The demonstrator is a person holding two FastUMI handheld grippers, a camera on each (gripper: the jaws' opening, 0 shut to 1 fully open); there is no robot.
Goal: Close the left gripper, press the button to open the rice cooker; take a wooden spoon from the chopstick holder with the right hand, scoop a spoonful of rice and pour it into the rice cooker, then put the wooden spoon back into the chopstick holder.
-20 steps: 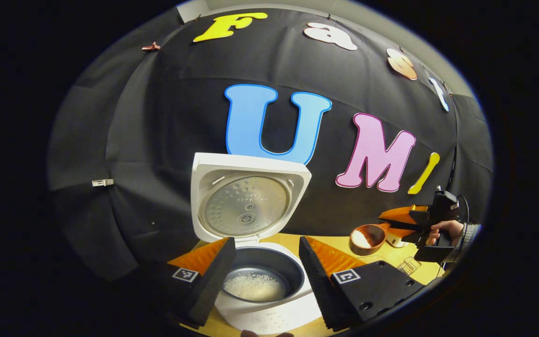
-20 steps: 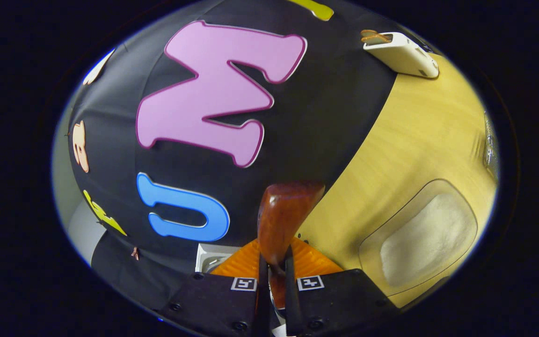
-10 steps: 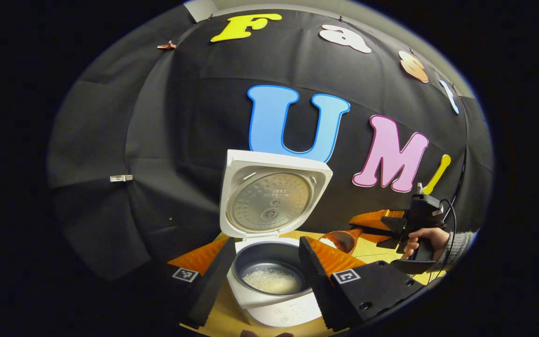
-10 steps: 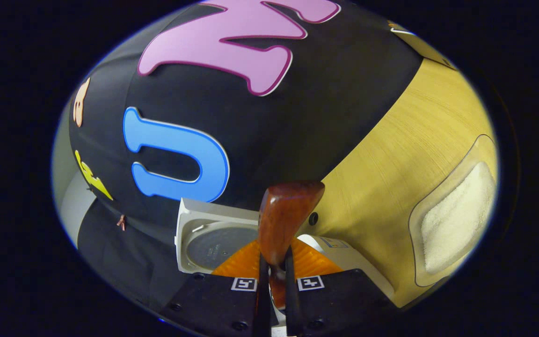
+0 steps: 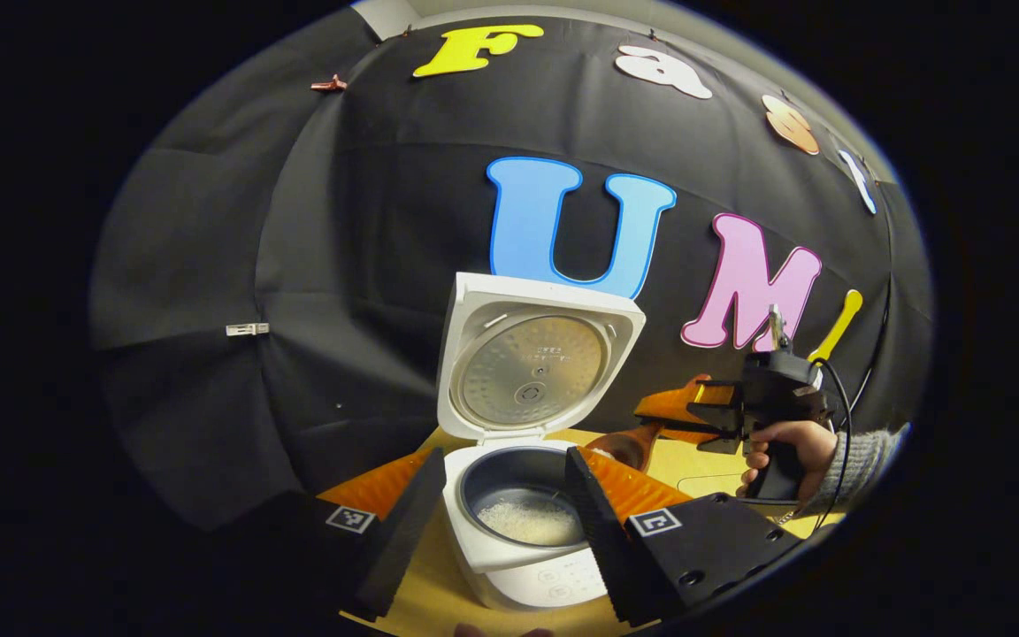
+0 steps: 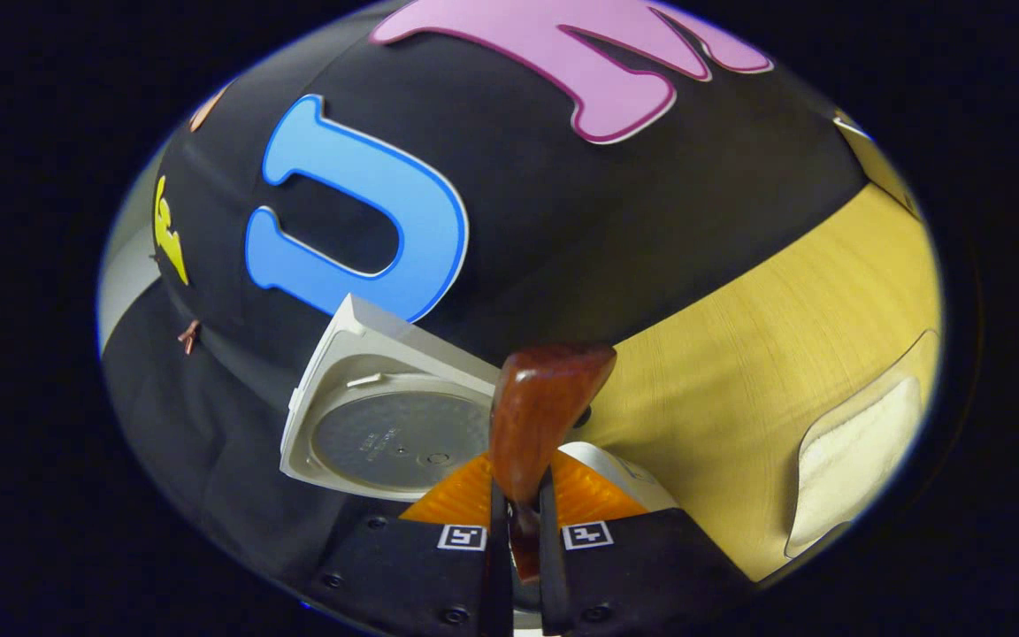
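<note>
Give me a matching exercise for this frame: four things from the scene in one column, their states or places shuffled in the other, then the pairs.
Things:
1. rice cooker lid
2. wooden spoon
3. left gripper
4. inner pot

States or places:
A. clamped between the right gripper's fingers
B. raised upright, inner plate showing
C. open, fingers either side of the cooker in its own view
D. holds some white rice at the bottom

Pairs: 1-B, 2-A, 3-C, 4-D

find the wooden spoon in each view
Left gripper view: the spoon is right of centre, beside the cooker's pot, held by the right tool.
Right gripper view: bottom centre, spoon rising from that tool's fingers.
Shared landmark: the open lid.
</note>
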